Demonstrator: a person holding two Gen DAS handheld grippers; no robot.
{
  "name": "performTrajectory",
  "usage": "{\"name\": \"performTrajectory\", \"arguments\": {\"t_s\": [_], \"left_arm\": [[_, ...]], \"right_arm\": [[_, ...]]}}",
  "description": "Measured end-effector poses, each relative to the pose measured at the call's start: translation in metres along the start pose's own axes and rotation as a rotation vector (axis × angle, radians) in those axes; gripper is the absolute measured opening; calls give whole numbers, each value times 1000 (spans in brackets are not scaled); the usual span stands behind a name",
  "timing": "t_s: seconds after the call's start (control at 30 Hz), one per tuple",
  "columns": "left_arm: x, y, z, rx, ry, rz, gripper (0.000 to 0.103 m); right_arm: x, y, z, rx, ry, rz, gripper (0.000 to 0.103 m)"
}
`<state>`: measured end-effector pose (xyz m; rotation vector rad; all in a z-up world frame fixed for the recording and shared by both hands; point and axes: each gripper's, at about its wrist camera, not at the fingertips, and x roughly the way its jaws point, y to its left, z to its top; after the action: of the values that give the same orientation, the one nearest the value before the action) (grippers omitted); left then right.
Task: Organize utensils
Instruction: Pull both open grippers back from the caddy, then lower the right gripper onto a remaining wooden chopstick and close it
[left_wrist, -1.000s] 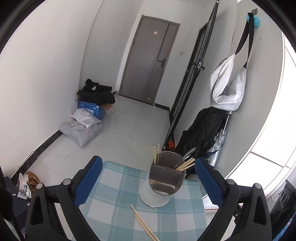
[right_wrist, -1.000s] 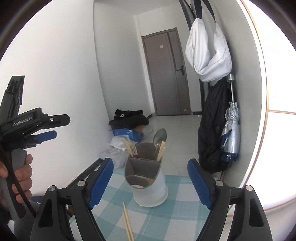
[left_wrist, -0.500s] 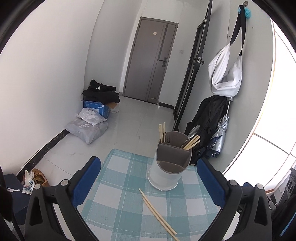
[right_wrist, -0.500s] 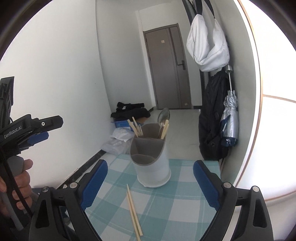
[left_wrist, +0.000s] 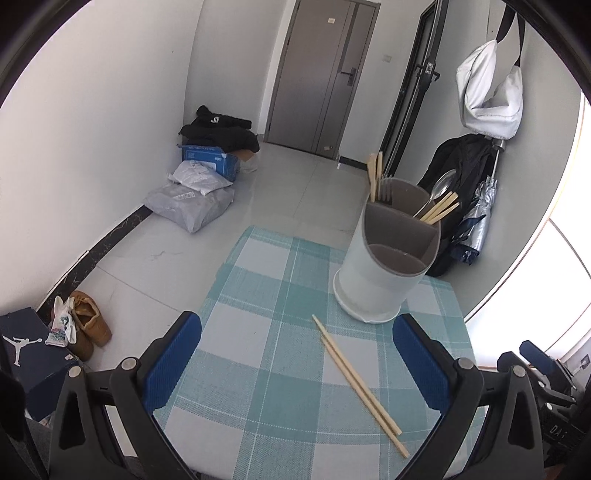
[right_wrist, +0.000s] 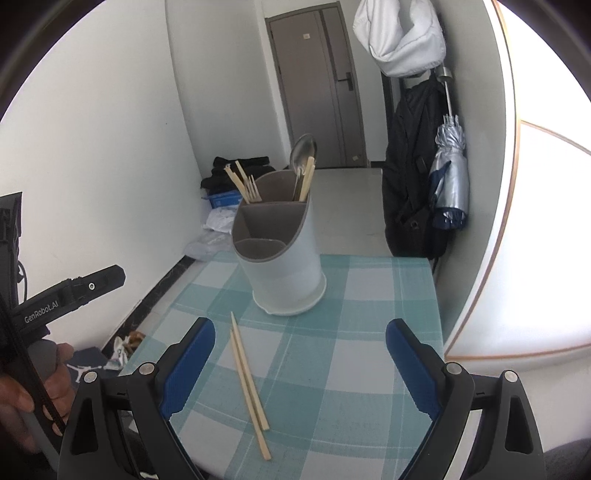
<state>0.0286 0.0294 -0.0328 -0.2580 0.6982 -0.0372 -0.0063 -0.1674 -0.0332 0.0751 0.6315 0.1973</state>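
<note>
Covering the table, a teal checked cloth held a white utensil caddy; two loose chopsticks lay just before it. Both the left gripper and right gripper stood spread wide, empty.

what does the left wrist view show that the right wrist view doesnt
Only the left wrist view: a brown shoe and a dark shoebox on the floor.
Only the right wrist view: the hand gripping the left tongs' handle.
Both: the utensil holder with spoon, fork and chopsticks inside, a loose pair of chopsticks on the checked cloth, and open, empty tongs.
</note>
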Motion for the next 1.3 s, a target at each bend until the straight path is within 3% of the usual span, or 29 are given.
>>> {"name": "performTrajectory", "arguments": {"t_s": [0.37, 0.63, 0.9, 1.13, 1.3], "left_arm": [[20, 25, 4, -100, 124, -18, 102], [27, 55, 21, -232, 139, -5, 102], [32, 71, 23, -304, 164, 0, 102], [30, 70, 25, -304, 161, -15, 102], [33, 70, 24, -321, 187, -50, 102]], "right_arm": [[56, 5, -7, -20, 193, -43, 94], [99, 35, -8, -178, 318, -47, 92], [157, 67, -18, -267, 470, 29, 65], [169, 87, -22, -336, 477, 51, 54], [176, 73, -23, -282, 507, 44, 42]]}}
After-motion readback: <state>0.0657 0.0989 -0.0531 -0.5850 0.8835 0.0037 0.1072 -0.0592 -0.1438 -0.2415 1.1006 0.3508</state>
